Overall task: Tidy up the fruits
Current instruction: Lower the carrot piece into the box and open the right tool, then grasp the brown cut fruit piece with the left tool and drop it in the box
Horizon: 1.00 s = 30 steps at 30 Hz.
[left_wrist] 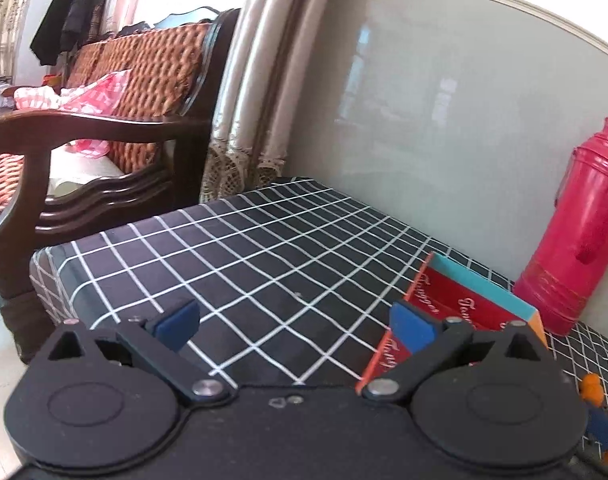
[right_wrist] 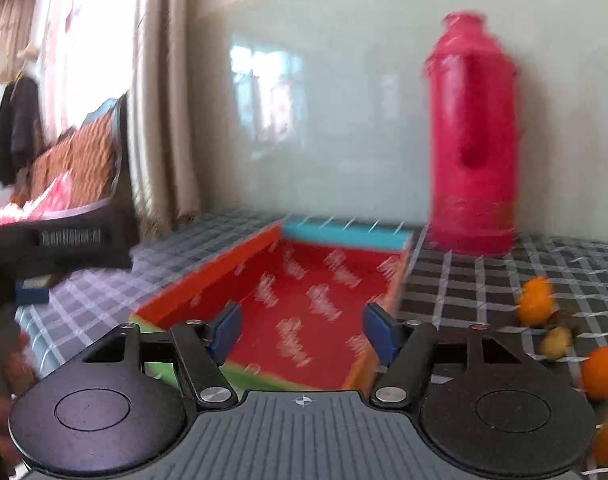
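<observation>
Both sets of jaws stand wide apart and hold nothing. The right gripper point(right_wrist: 302, 334) hovers over the open red box point(right_wrist: 304, 300), which lies empty on the checked tabletop point(right_wrist: 483, 280). The left gripper point(left_wrist: 296, 322) hangs above bare cloth, the box at its 2 o'clock. The small orange fruits point(right_wrist: 535, 300) lie loose on the tabletop at the right gripper's 3 o'clock, blurred. This looks like the outset: next, the right gripper likely swings toward a fruit and closes gently on it.

Glossy pale wall point(left_wrist: 443, 92); beige curtains point(left_wrist: 260, 80); dark wooden sofa point(left_wrist: 104, 128) with woven cushions.
</observation>
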Available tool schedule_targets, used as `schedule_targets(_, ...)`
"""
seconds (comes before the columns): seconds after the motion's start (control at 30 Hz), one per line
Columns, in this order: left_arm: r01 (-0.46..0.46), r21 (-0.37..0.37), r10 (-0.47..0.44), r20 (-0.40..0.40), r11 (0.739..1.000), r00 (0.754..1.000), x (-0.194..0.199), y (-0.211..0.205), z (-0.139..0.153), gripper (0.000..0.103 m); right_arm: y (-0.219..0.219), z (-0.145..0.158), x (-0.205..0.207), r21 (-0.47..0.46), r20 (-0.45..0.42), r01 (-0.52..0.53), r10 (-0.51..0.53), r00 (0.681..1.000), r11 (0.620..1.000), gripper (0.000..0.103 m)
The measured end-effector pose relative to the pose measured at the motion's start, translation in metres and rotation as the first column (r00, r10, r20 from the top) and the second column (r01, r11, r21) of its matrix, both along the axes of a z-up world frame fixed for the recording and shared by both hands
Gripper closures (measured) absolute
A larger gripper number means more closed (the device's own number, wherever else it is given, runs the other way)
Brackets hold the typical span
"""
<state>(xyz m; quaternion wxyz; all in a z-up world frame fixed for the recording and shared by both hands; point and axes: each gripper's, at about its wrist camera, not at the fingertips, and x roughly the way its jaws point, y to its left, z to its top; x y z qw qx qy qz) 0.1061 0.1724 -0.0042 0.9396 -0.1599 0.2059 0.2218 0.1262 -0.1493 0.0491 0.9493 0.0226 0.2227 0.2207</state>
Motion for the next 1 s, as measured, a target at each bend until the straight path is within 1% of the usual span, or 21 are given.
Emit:
schedule_targets(0.07, 0.027, 0.016, -0.028, 0.008, 0.999, 1.000, 0.001, -0.010, 0.002, 0.007, -0.014, 0.007, -0.004, -0.010, 0.023, 0.053, -0.052, 0.998, 0.999, 0.033)
schedule_targets(0.1, 0.043, 0.022, -0.044, 0.011, 0.999, 0.999, 0.002, -0.016, 0.003, 0.007, -0.023, 0.009, -0.005, -0.017, 0.030, 0.086, -0.086, 0.996, 0.996, 0.030)
schedule_targets(0.13, 0.067, 0.031, -0.068, 0.019, 0.997, 0.998, 0.002, -0.023, 0.004, 0.007, -0.033, 0.012, -0.006, -0.026, 0.037, 0.127, -0.126, 0.991, 0.992, 0.024)
schedule_targets(0.17, 0.090, 0.039, -0.091, 0.026, 0.995, 0.996, 0.003, -0.031, 0.005, 0.007, -0.042, 0.014, -0.008, -0.034, 0.042, 0.164, -0.162, 0.986, 0.986, 0.016)
schedule_targets(0.23, 0.163, 0.063, -0.166, 0.038, 0.985, 0.985, 0.004, -0.050, 0.007, 0.007, -0.066, 0.018, -0.011, -0.058, 0.062, 0.256, -0.252, 0.966, 0.965, 0.009)
schedule_targets(0.3, 0.238, 0.084, -0.243, 0.045, 0.968, 0.969, 0.006, -0.071, 0.008, 0.007, -0.092, 0.020, -0.013, -0.091, 0.077, 0.350, -0.344, 0.936, 0.932, 0.008)
schedule_targets(0.37, 0.320, 0.107, -0.327, 0.047, 0.941, 0.944, 0.007, -0.095, 0.008, 0.007, -0.116, 0.021, -0.016, -0.117, 0.086, 0.438, -0.430, 0.899, 0.891, 0.006)
schedule_targets(0.43, 0.413, 0.124, -0.420, 0.043, 0.902, 0.906, 0.007, -0.120, 0.005, 0.007, -0.143, 0.022, -0.023, -0.124, 0.100, 0.535, -0.526, 0.845, 0.836, 0.003)
schedule_targets(0.47, 0.462, 0.128, -0.470, 0.040, 0.878, 0.882, 0.007, -0.133, 0.003, 0.007, -0.157, 0.021, -0.026, -0.126, 0.110, 0.592, -0.582, 0.806, 0.796, 0.001)
schedule_targets(0.53, 0.542, 0.136, -0.550, 0.027, 0.829, 0.835, 0.008, -0.155, -0.002, 0.007, -0.177, 0.019, -0.030, -0.134, 0.120, 0.669, -0.658, 0.743, 0.731, 0.000)
schedule_targets(0.57, 0.577, 0.143, -0.584, 0.012, 0.804, 0.811, 0.009, -0.165, -0.005, 0.007, -0.187, 0.019, -0.031, -0.143, 0.118, 0.705, -0.695, 0.709, 0.695, 0.000)
schedule_targets(0.6, 0.617, 0.155, -0.624, -0.001, 0.772, 0.781, 0.009, -0.178, -0.009, 0.008, -0.198, 0.018, -0.033, -0.150, 0.114, 0.737, -0.729, 0.675, 0.659, 0.000)
schedule_targets(0.63, 0.646, 0.167, -0.654, -0.011, 0.745, 0.757, 0.008, -0.189, -0.012, 0.008, -0.207, 0.017, -0.034, -0.152, 0.110, 0.764, -0.757, 0.644, 0.627, 0.000)
schedule_targets(0.7, 0.705, 0.199, -0.713, -0.041, 0.681, 0.700, 0.007, -0.212, -0.018, 0.013, -0.221, 0.018, -0.040, -0.148, 0.104, 0.799, -0.794, 0.599, 0.583, 0.000)
schedule_targets(0.73, 0.728, 0.212, -0.736, -0.056, 0.652, 0.675, 0.006, -0.222, -0.022, 0.015, -0.226, 0.018, -0.042, -0.146, 0.100, 0.811, -0.807, 0.582, 0.567, 0.000)
schedule_targets(0.8, 0.770, 0.221, -0.775, -0.080, 0.599, 0.627, 0.004, -0.238, -0.030, 0.021, -0.238, 0.018, -0.046, -0.136, 0.078, 0.821, -0.820, 0.566, 0.554, 0.000)
schedule_targets(0.83, 0.783, 0.223, -0.788, -0.092, 0.580, 0.609, 0.003, -0.244, -0.033, 0.023, -0.243, 0.018, -0.050, -0.133, 0.072, 0.825, -0.824, 0.561, 0.550, 0.000)
schedule_targets(0.87, 0.796, 0.225, -0.798, -0.106, 0.562, 0.593, 0.004, -0.250, -0.036, 0.028, -0.246, 0.018, -0.052, -0.132, 0.073, 0.830, -0.830, 0.553, 0.542, 0.000)
schedule_targets(0.9, 0.807, 0.226, -0.806, -0.122, 0.545, 0.579, 0.006, -0.256, -0.040, 0.032, -0.248, 0.018, -0.056, -0.137, 0.088, 0.842, -0.841, 0.535, 0.521, 0.000)
schedule_targets(0.93, 0.816, 0.225, -0.813, -0.134, 0.532, 0.567, 0.006, -0.261, -0.044, 0.033, -0.247, 0.019, -0.057, -0.147, 0.109, 0.856, -0.852, 0.512, 0.496, 0.000)
schedule_targets(1.0, 0.829, 0.226, -0.822, -0.153, 0.511, 0.548, 0.009, -0.271, -0.049, 0.038, -0.245, 0.021, -0.061, -0.167, 0.154, 0.880, -0.870, 0.469, 0.445, 0.000)
